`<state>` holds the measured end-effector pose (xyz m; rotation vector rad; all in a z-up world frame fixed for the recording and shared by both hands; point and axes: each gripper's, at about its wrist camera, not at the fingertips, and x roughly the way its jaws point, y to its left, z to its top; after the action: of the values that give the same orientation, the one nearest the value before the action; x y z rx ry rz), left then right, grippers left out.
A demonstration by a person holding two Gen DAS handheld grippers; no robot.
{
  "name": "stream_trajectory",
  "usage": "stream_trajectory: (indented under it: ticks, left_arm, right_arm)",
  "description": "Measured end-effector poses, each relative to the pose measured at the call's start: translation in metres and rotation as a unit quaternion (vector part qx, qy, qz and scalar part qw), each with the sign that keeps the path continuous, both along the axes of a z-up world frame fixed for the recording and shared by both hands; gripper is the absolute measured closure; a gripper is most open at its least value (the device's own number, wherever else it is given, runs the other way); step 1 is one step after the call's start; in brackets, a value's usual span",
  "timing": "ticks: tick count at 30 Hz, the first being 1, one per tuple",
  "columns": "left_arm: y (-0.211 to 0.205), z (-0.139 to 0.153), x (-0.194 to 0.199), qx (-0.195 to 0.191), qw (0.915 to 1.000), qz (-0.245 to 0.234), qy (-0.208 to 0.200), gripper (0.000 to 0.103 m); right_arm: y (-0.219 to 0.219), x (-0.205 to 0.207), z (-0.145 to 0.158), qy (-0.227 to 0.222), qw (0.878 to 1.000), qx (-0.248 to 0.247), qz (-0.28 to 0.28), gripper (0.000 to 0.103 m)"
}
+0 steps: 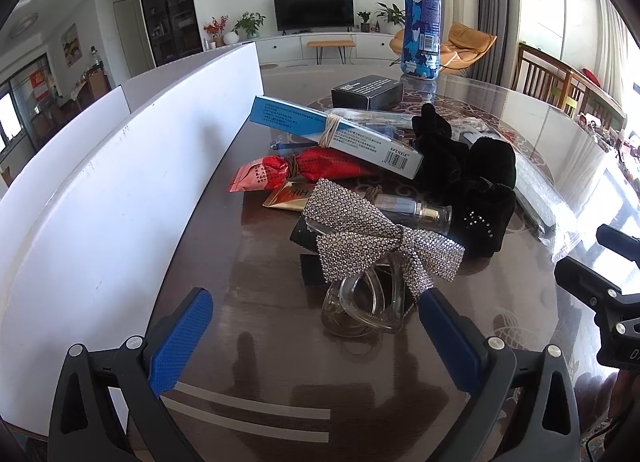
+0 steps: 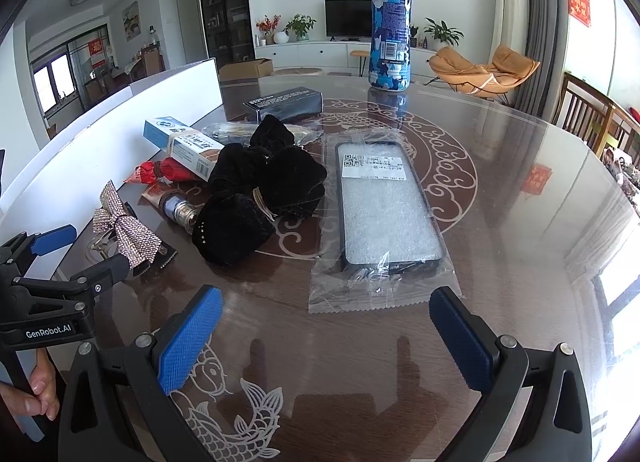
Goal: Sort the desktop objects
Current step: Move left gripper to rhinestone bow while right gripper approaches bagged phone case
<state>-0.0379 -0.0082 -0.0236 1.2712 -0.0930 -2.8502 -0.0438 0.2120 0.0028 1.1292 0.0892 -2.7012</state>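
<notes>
Rhinestone bow [image 1: 380, 238] — between open left tongs [image 1: 316, 338]

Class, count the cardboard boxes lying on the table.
2: a blue-and-white box resting on the red packet, and a black box behind the pile. Others may be hidden beneath.

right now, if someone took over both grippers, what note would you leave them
Left gripper: open, empty, hovering just short of the clear hair claw and rhinestone bow.
Right gripper: open, empty, in front of the bagged phone case.
Black velvet scrunchies, blue box, red packet and camo bottle sit unsorted on the table.
Nothing looks sorted yet; all remains.
</notes>
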Motion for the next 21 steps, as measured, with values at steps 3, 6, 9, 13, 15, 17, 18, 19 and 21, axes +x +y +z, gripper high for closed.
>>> stream_trajectory:
  ticks: [3,6,9,13,15,17,18,19,21]
  left_arm:
    - [0.001,-0.004,-0.004,-0.004,0.9999,-0.002,-0.015,0.0]
    - [0.004,-0.011,-0.014,-0.011,0.9991,-0.006,-0.04,0.0]
    - [0.005,-0.014,-0.027,-0.004,0.9982,-0.007,-0.06,0.0]
    - [-0.001,-0.014,-0.053,0.029,0.9958,-0.001,-0.087,0.0]
    - [0.0,-0.013,-0.069,0.029,0.9962,-0.005,-0.082,0.0]
    - [0.002,-0.013,-0.083,0.03,0.9969,-0.011,-0.071,0.0]
    - [0.003,-0.013,-0.091,0.03,0.997,-0.011,-0.07,0.0]
    - [0.004,-0.013,-0.099,0.03,0.997,-0.01,-0.071,0.0]
    - [0.004,-0.013,-0.113,0.031,0.9971,-0.004,-0.069,0.0]
  right_arm:
    - [0.0,-0.002,-0.002,-0.007,1.0,-0.004,0.0,0.0]
    - [-0.001,-0.01,-0.006,-0.027,1.0,-0.009,-0.001,0.0]
    - [-0.004,-0.027,-0.013,-0.059,0.998,0.001,-0.004,0.0]
    - [-0.012,-0.051,-0.023,-0.084,0.996,0.038,-0.005,0.0]
    - [-0.016,-0.066,-0.024,-0.084,0.995,0.047,0.0,0.0]
    - [-0.019,-0.086,-0.024,-0.085,0.995,0.046,0.006,0.0]
    - [-0.021,-0.098,-0.024,-0.086,0.995,0.047,0.008,0.0]
    - [-0.023,-0.11,-0.024,-0.087,0.995,0.047,0.012,0.0]
    - [-0.026,-0.134,-0.024,-0.084,0.995,0.047,0.016,0.0]
